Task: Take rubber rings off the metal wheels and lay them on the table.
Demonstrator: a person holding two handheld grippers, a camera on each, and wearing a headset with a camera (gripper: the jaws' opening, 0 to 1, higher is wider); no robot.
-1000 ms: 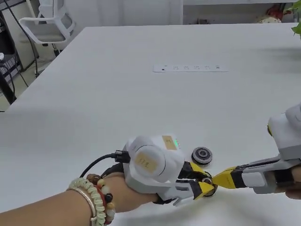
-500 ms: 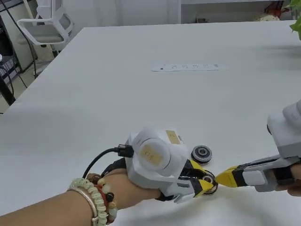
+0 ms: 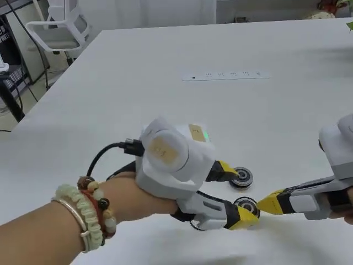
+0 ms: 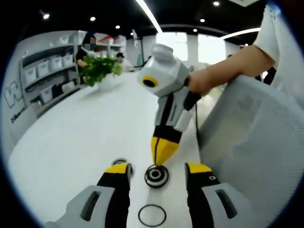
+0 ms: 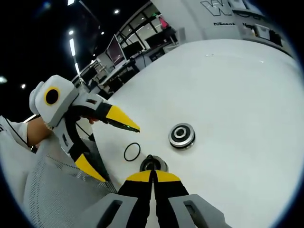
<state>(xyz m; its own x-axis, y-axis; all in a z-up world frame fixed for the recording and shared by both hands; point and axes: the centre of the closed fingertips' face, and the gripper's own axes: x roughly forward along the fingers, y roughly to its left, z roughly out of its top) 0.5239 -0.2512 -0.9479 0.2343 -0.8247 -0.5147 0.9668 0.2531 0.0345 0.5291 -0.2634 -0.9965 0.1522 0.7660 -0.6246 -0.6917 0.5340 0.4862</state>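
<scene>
So, the left gripper (image 4: 157, 169) is wide open and holds nothing. Its 2 yellow tips stand on each side of a metal wheel (image 4: 156, 175) that lies flat on the white table (image 3: 165, 66). The right gripper (image 5: 153, 175) is closed, its 2 tips pressed together into 1 point. That point touches the edge of the same wheel. I cannot tell if it pinches any rubber there. A second wheel (image 5: 182, 135) lies near, a bit farther out on the table, apart from the first. In the left gripper view it peeks out from behind one of the jaws. 1 black rubber ring (image 5: 132, 151) lies flat on the table by itself, close to the first wheel, on the side toward the person. In the left gripper view it sits between the 2 jaws, lower down than the wheel. The hand (image 3: 129, 201) on the left gripper wears bead bracelets (image 3: 88, 212) at the wrist. Far across the table lies a white power strip (image 3: 225, 75).
</scene>
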